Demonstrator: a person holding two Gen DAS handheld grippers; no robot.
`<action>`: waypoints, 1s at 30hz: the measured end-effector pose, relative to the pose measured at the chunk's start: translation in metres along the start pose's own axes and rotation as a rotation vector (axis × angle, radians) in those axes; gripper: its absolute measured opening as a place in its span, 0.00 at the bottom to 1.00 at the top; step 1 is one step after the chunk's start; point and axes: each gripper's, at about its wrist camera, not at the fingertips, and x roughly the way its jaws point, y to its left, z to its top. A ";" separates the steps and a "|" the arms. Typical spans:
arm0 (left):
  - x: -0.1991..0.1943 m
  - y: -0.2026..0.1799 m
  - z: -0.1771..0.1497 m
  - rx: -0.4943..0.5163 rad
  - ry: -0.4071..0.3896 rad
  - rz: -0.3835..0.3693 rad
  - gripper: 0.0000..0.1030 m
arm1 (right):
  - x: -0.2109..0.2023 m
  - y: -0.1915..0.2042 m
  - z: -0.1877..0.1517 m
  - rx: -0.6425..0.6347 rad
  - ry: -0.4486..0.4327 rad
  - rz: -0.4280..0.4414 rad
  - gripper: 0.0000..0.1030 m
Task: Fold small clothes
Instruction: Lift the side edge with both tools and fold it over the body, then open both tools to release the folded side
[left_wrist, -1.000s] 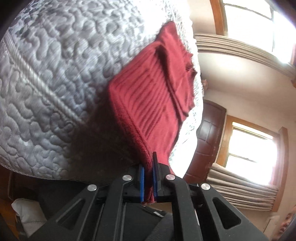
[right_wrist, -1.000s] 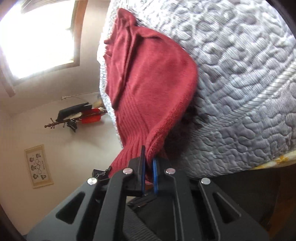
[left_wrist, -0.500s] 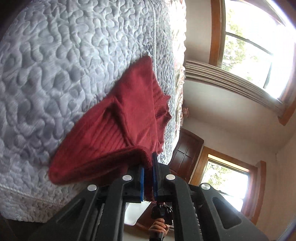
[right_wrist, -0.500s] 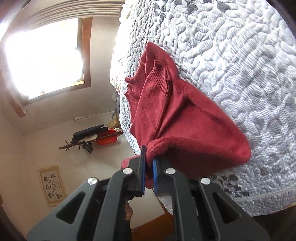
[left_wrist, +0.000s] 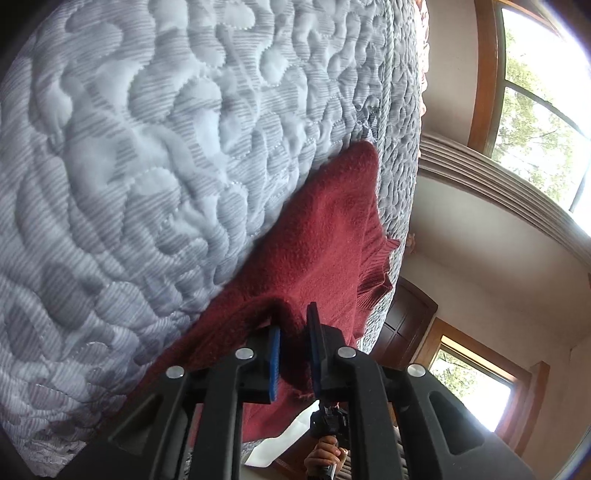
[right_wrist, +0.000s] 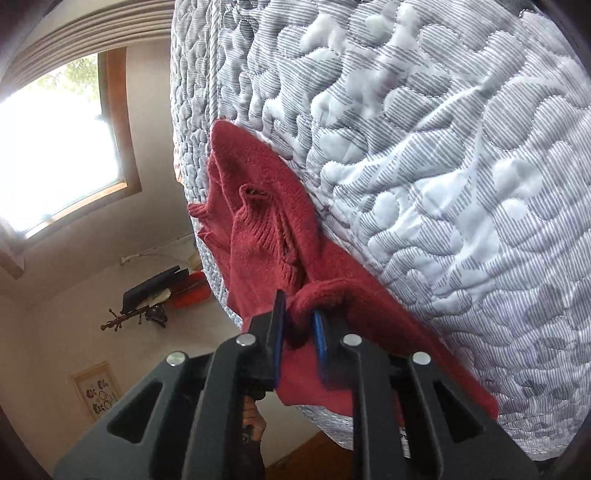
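One garment: only a single red knit sweater is in view; no other small clothes show in either wrist view.
Where it lies: on the grey-white quilted mattress, near its corded edge, with a ribbed cuff or hem reaching toward that edge.
Left gripper: the blue pads stand a little apart; a bunched roll of the sweater's edge sits between them and against them. Whether they press the cloth or have just let it loose, I cannot tell.
Right gripper: the same picture here; a thick rolled hem lies in the gap of the jaws, which are parted somewhat. Grasping or released, I cannot tell.
Done, as I judge: the near edge is brought over the body of the sweater, so one fold across seems laid down; the cloth looks doubled under both grippers.
Not tidy: in the right wrist view a sleeve or neck opening stands up in loose ridges, not flat.
Left to do, as I judge: free both grippers, smooth the wrinkled part, and maybe make one more fold to get a compact bundle.
Other things: a person's hand holding the other gripper's handle shows low in the left wrist view.
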 end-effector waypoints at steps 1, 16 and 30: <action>-0.003 0.000 0.001 0.006 0.002 -0.008 0.27 | -0.003 0.002 0.001 0.001 -0.002 0.018 0.36; -0.011 -0.102 -0.054 0.743 -0.041 0.515 0.57 | -0.012 0.074 -0.038 -0.608 -0.077 -0.440 0.50; 0.042 -0.081 -0.053 0.878 -0.025 0.694 0.61 | 0.047 0.062 -0.047 -0.858 -0.128 -0.703 0.64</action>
